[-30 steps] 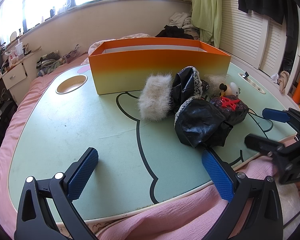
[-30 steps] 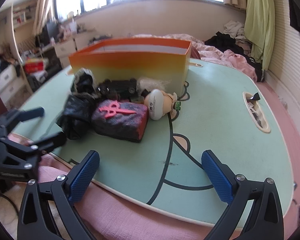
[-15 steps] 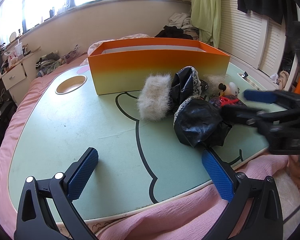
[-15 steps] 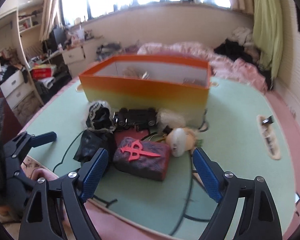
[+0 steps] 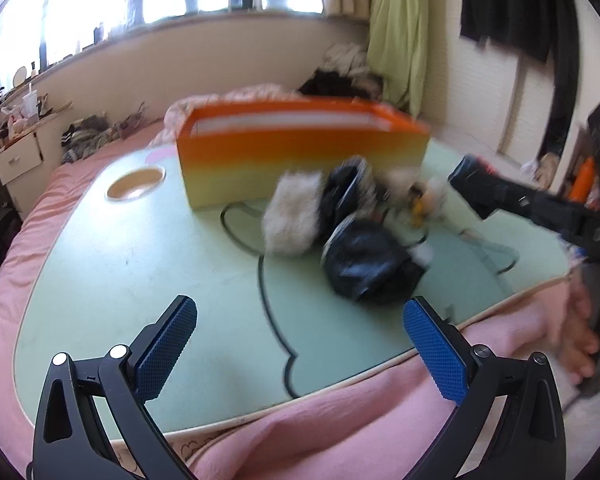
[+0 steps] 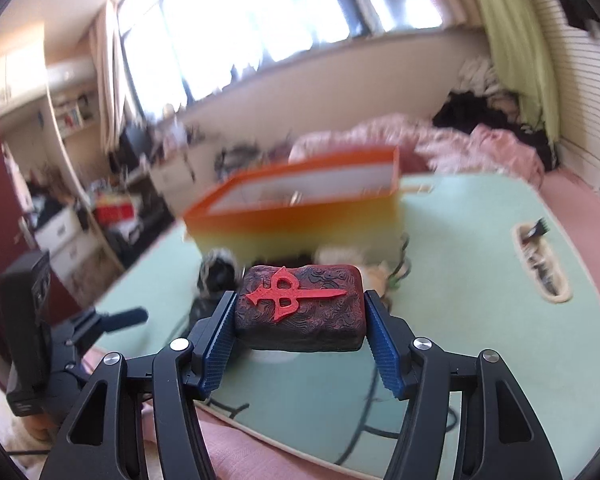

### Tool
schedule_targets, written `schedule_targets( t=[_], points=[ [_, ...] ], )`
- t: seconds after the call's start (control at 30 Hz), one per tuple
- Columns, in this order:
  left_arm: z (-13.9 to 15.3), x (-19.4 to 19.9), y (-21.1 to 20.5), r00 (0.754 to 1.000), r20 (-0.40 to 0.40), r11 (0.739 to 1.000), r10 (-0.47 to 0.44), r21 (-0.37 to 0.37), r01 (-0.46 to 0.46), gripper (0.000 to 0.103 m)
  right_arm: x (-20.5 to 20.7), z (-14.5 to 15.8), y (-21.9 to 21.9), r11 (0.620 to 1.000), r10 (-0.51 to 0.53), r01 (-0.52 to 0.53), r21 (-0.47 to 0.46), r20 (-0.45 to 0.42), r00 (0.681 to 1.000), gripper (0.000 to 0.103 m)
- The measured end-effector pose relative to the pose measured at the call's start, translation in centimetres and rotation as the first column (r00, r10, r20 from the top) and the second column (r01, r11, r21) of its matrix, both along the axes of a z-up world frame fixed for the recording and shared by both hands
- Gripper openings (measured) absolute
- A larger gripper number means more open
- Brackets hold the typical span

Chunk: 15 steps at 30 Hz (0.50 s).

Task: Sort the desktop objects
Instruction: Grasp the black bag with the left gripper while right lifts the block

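Right gripper (image 6: 300,314) pinches dark block with red raised symbol (image 6: 300,306), blue pads pressed on both short sides; jaws have just been closing onto it. Block sits lifted clear of green tabletop (image 6: 480,280), orange-to-yellow box (image 6: 300,216) at 12 o'clock behind it. Left gripper (image 5: 300,344) spread wide, nothing between pads, hovering over near table edge and pink bedding (image 5: 340,432). In left view, white furry piece (image 5: 292,216) just left of black crumpled item (image 5: 364,264), both at 12–1 o'clock from the left gripper, in front of the box. Small pale figure (image 5: 424,196) at 1 o'clock, blurred. Round cup recess (image 5: 136,184) at 11 o'clock.
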<state>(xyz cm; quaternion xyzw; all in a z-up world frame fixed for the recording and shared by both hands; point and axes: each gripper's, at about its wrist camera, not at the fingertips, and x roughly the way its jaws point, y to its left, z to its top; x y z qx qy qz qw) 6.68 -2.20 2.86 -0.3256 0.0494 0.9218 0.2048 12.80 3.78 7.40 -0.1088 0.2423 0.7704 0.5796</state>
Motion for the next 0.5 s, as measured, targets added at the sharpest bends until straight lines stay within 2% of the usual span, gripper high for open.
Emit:
schedule_targets(
  t=[0.1,0.23,0.3,0.33,0.37,0.5],
  points=[
    [1.7,0.3,0.8,0.998,-0.023,0.997,-0.052,0.048,0.053,0.103,0.5,0.1,-0.1,1.000,-0.027,0.027,0.009,-0.020,0.999,0.061],
    [2.1,-1.5,3.2,0.997,0.014,0.997,-0.075,0.027,0.074,0.102,0.5,0.0,0.2,0.999,-0.037,0.037,-0.006,-0.015,0.999,0.061],
    [1.4,-3.0,4.5,0.994,0.072,0.996,-0.088,-0.003,0.088,0.086,0.8,0.0,0.1,0.999,-0.039,0.039,-0.007,-0.017,0.999,0.061],
    [0.8,-3.6,4.9,0.989,0.112,0.995,-0.098,-0.017,0.100,0.053,1.0,0.0,0.0,0.999,-0.040,0.040,-0.007,-0.017,0.999,0.061],
    [0.2,-4.0,5.4,0.984,0.149,0.994,-0.102,-0.032,0.107,0.038,1.1,0.0,-0.1,0.999,-0.041,0.041,-0.007,-0.016,0.999,0.062],
    [0.7,-2.7,4.4,0.986,0.110,0.992,-0.123,0.010,0.123,0.036,1.3,0.3,-0.4,0.999,-0.047,0.047,0.008,-0.010,0.999,0.061]
  ],
)
